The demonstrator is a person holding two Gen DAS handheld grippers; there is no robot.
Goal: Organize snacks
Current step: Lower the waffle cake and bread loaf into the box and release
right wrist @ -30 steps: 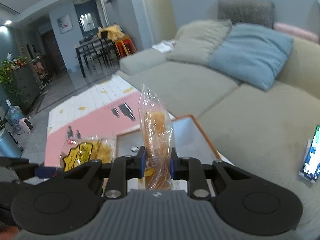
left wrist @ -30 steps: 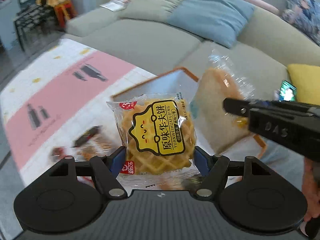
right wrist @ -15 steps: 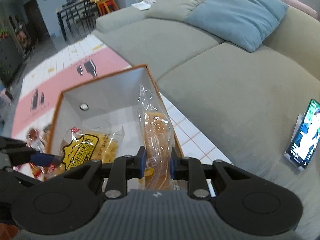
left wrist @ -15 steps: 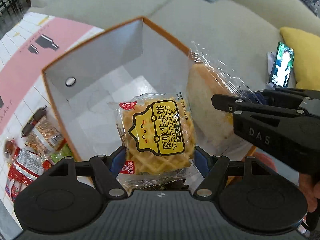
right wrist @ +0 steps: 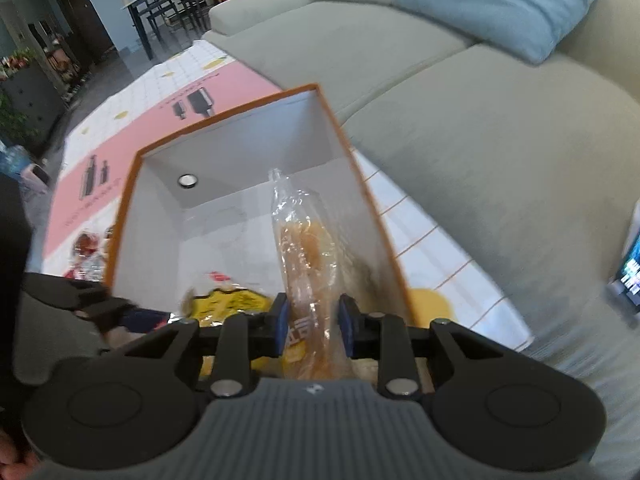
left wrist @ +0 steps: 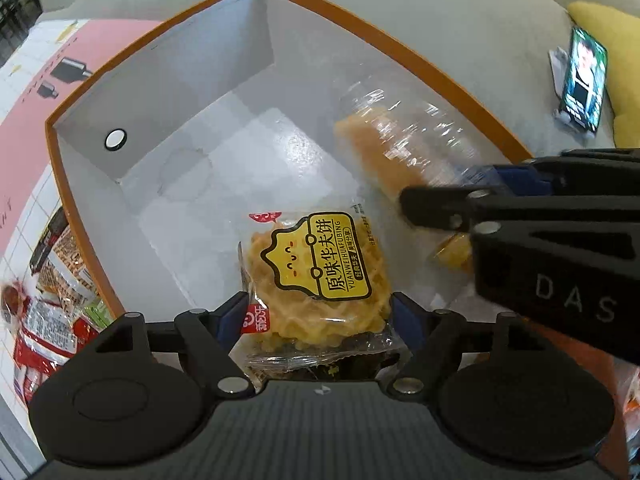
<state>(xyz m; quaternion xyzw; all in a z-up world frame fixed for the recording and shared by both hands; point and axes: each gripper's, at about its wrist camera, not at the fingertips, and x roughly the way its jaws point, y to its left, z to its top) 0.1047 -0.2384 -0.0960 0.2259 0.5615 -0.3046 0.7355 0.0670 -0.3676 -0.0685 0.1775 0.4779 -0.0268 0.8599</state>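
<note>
My left tool [left wrist: 318, 312] sits at the lower middle of the left wrist view, pointing steeply down into the orange-rimmed cardboard box with a grey-white inside [left wrist: 168, 80]. Its jaws are opening, and the clear-wrapped square waffle with a yellow label [left wrist: 316, 276] lies between them; a narrow gap shows at each blue pad, so the pads no longer press on the wrapper. The waffle is low in the box, close to the near wall.

At the far left edge of that view, outside the box, a heap of red and clear snack packets [left wrist: 48, 316] lies on the desk covered with a pink and white grid-patterned cloth [left wrist: 24, 92].

Right of the waffle, the slice of golden bread in a crinkled clear bag [left wrist: 384, 148] stands tilted along the box's right wall. My right tool [right wrist: 312, 322] reaches it from the right edge of the left wrist view. In the right wrist view its jaws are opening around the bag's lower end; the blue pads look just beside the plastic, and I cannot tell whether they touch it.

Furthest right, a phone with a lit screen [left wrist: 582, 80] leans on the grey-green fabric sofa [right wrist: 500, 140], beside a yellow cushion [left wrist: 616, 64].
</note>
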